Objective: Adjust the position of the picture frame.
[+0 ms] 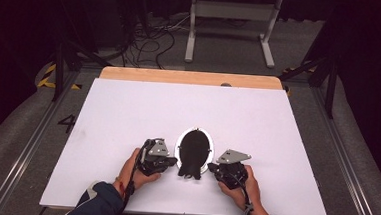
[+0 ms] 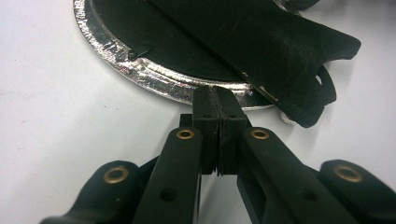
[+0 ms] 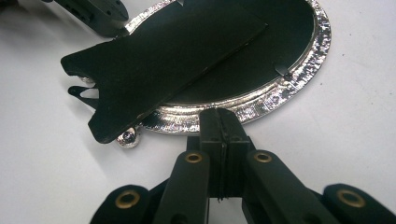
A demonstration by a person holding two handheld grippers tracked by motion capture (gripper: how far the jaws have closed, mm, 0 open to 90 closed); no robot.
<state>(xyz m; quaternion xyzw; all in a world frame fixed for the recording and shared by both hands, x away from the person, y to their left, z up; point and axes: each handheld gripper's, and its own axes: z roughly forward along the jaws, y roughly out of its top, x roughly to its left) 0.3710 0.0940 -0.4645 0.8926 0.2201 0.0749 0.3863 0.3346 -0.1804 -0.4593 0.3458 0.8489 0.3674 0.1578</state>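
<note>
left gripper (image 2: 218, 100): jaws pressed together, empty, tips at the frame's silver rim | right gripper (image 3: 220, 122): same (opposite side) | oval picture frame (image 1: 194, 151): face-down on white table (image 1: 128, 113), near edge, between both grippers

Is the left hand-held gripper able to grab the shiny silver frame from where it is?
Probably yes. The left hand-held gripper sits right at the silver frame, nothing between them, but its jaws are shut and must open first. The black stand flap lies over the frame farther along, not here.
</note>
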